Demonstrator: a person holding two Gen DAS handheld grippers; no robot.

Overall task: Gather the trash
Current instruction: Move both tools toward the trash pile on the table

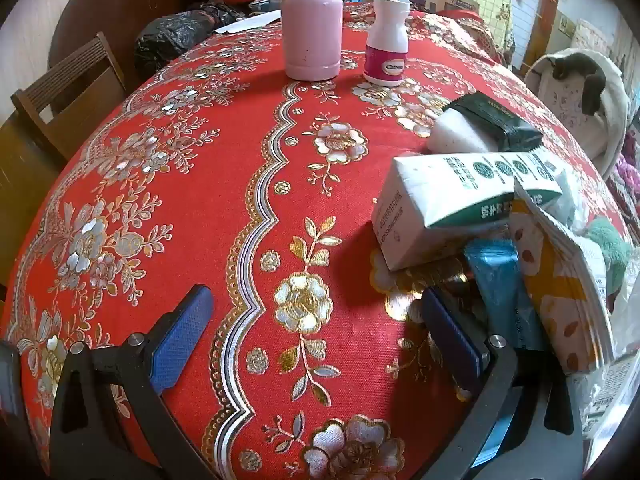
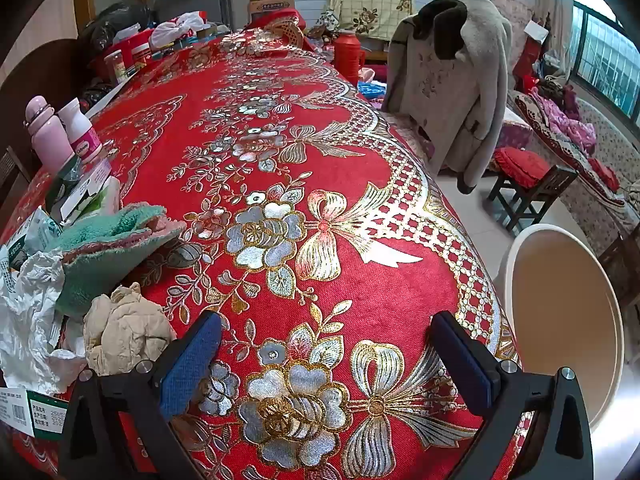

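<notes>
My left gripper (image 1: 316, 332) hangs over the table (image 1: 224, 184) with its jaws spread wide, nothing between the ribbed blue pads (image 1: 180, 340); my right gripper (image 2: 326, 364) is the same, wide apart and empty, over the woven red cloth with its raised gold and silver flowers.

The trash sits in one heap between my two hands, at the right edge of the left view and the left edge of the right view. In it: a white carton (image 1: 452, 204) with green print, square-edged and tilted on the pile; a dark green foil pouch (image 1: 500, 124) lying on a white foam-like lump (image 1: 456, 132); a glossy blue wrapper (image 1: 504, 292) just beside my left gripper's right pad; a stiff yellow packet (image 1: 560, 280) with brown spots; a fuzzy teal towel (image 2: 108, 248) with a pink edge; crinkled white paper (image 2: 28, 320); a beige crumpled wad (image 2: 124, 332) just beside my right gripper's left pad.

Farther back stand a smooth pink flask (image 1: 312, 28) and a white pill bottle (image 1: 387, 44) with a magenta label, both upright, close together; a white tub (image 2: 560, 320), tan inside, sits off the table's edge.
</notes>
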